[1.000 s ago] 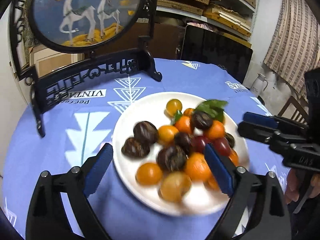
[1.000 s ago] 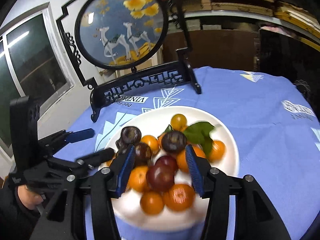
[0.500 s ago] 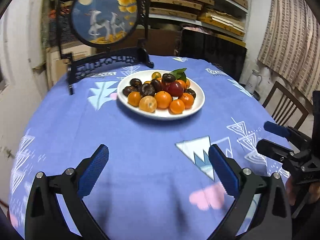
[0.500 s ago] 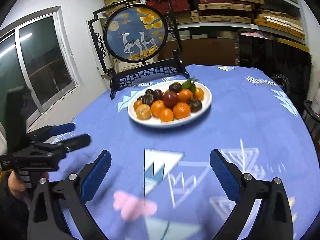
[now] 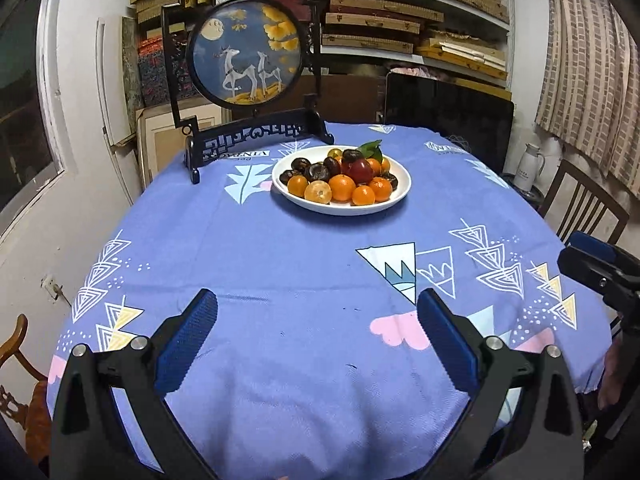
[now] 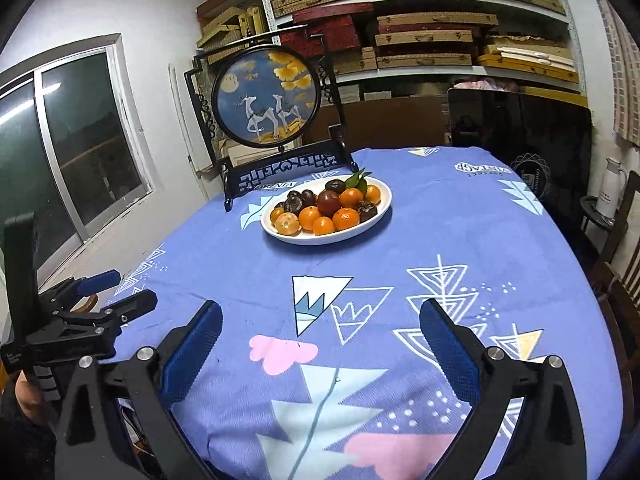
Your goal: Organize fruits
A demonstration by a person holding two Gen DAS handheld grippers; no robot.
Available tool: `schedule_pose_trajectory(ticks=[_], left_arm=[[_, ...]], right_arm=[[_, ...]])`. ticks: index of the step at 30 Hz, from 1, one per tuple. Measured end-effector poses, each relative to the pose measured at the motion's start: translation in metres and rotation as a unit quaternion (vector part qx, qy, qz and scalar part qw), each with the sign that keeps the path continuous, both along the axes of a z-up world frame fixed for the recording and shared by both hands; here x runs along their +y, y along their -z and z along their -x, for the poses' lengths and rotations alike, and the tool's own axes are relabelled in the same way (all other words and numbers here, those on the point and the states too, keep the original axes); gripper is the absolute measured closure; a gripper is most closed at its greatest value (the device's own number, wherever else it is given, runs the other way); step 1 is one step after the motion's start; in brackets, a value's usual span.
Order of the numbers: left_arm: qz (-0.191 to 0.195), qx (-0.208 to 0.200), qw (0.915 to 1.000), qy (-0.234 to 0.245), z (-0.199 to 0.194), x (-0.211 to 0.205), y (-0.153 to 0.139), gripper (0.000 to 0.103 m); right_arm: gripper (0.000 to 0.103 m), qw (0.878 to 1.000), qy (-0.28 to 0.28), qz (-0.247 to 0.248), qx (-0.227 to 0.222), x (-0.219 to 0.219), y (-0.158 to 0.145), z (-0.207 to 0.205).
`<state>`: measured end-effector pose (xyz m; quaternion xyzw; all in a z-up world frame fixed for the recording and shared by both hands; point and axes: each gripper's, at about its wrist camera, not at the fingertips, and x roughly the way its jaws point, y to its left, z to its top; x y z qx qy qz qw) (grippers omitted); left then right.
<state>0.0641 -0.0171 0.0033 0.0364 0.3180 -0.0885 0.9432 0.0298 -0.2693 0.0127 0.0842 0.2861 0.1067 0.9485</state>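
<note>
Oranges and dark plums heaped on the white plate, far across the surface. Left tongs gape wide, empty. Right tongs too.

A round table in a blue patterned cloth bears a white fruit plate and a framed deer screen.

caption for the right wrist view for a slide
Open right gripper over blue tablecloth, facing a white plate of fruit.
</note>
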Motion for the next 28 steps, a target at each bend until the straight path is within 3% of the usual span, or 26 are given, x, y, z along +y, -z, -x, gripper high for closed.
schedule_pose_trajectory(ticks=[16, 20, 28], left_arm=[[-0.006, -0.042, 0.9984, -0.037, 0.0, 0.003, -0.009, 0.005], [-0.009, -0.03, 0.9994, -0.018, -0.003, -0.001, -0.007, 0.005], [-0.012, -0.021, 0.9992, -0.032, -0.01, 0.003, -0.005, 0.005]], right_arm=[[0.003, 1.0, 0.009, 0.001, 0.006, -0.004, 0.006, 0.008], [0.003, 1.0, 0.006, -0.001, 0.008, -0.003, 0.006, 0.006], [0.003, 1.0, 0.01, 0.004, 0.012, -0.003, 0.009, 0.004]])
